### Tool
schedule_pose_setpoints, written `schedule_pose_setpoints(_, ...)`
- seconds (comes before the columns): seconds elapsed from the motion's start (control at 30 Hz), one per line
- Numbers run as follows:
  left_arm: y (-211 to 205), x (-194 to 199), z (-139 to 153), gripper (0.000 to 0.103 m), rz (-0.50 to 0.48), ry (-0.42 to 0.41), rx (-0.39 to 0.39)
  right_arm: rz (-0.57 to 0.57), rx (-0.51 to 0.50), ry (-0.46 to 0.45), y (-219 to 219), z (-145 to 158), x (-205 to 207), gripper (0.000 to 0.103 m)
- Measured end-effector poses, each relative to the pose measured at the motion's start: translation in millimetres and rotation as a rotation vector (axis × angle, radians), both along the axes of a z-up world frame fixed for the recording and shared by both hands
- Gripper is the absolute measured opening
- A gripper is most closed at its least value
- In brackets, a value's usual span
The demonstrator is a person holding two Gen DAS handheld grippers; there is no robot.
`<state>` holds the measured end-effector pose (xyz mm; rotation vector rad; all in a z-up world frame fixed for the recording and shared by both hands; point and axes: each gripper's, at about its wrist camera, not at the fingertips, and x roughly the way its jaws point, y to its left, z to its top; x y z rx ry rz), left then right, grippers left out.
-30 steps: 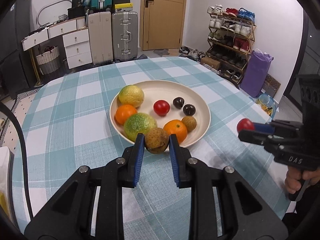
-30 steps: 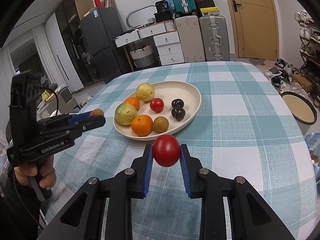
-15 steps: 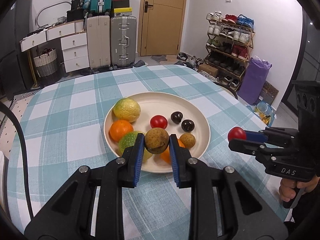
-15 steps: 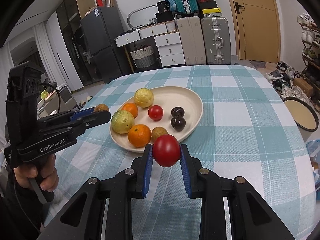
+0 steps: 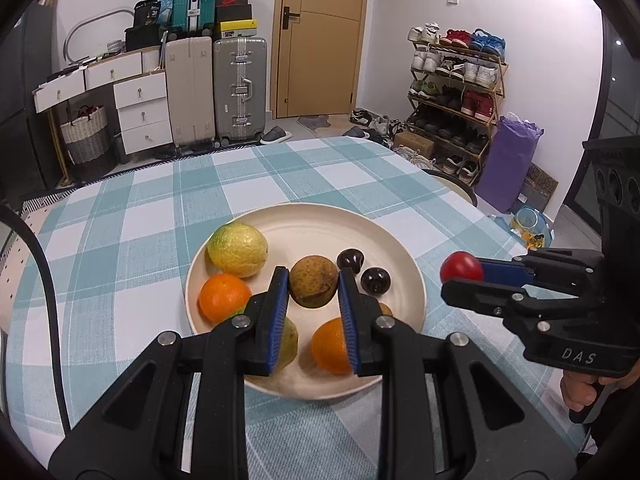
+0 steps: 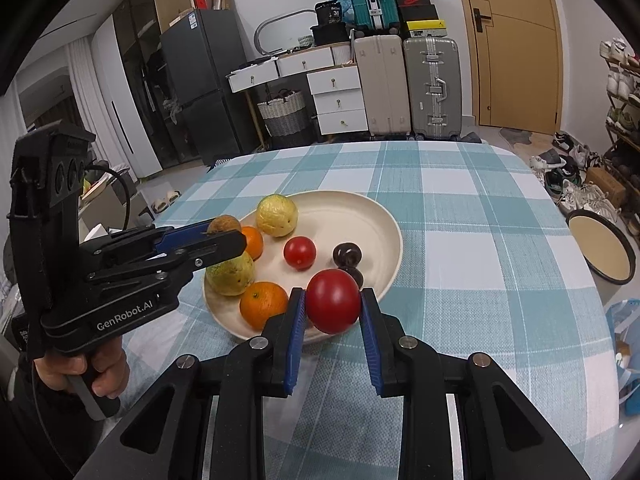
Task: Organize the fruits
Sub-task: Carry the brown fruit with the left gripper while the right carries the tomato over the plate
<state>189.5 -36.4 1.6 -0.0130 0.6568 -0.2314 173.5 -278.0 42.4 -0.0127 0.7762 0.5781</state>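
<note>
Woven checked cloth on the tabletop [image 5: 152, 208], matt cream plate [image 5: 320, 220], glossy smooth red tomato [image 6: 333, 301], rough dull brown fruit [image 5: 313, 286], matt black plastic left tool [image 5: 313, 300].

1. The plate [image 6: 384, 216] sits on the table [image 6: 480, 240].
2. In the plate: lemon [image 6: 277, 215] at the back, tomato [image 6: 299, 252] mid-plate, orange [image 6: 264, 305] at the near rim.
3. Suitcases [image 6: 408, 84] stand behind the plate, past the table.

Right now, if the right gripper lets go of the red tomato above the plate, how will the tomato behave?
The red tomato is round and smooth, so it would probably roll, perhaps against the dark fruits. The plate has a raised rim, which should likely keep it in. Its glossy skin looks thin, so the right gripper should release it low.
</note>
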Motion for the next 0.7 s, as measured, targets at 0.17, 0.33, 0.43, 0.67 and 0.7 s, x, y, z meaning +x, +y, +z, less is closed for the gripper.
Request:
schedule_pose_setpoints(0.17,-0.3,7.5,-7.4,0.022,0.001,0.012,-0.011,0.014,-0.002,0.021,6.8,-7.8,10.0,0.027)
schedule_pose_setpoints(0.33,3.1,11.4,-15.9,0.022,0.005,0.029,-0.021,0.018,-0.021,0.035,11.0,-15.9,17.4,0.027)
schedule_pose_setpoints(0.43,5.0,13.8,-19.1,0.022,0.006,0.038,-0.026,0.020,-0.027,0.031,12.2,-19.3,19.7,0.027)
schedule_pose_setpoints(0.67,1.4,15.5,-22.3,0.022,0.003,0.035,-0.006,0.011,-0.032,0.043,17.1,-25.5,25.7,0.027)
schedule_pose_setpoints(0.7,1.3,15.5,-22.3,0.022,0.005,0.035,-0.005,0.012,-0.032,0.043,17.2,-25.8,25.6,0.027)
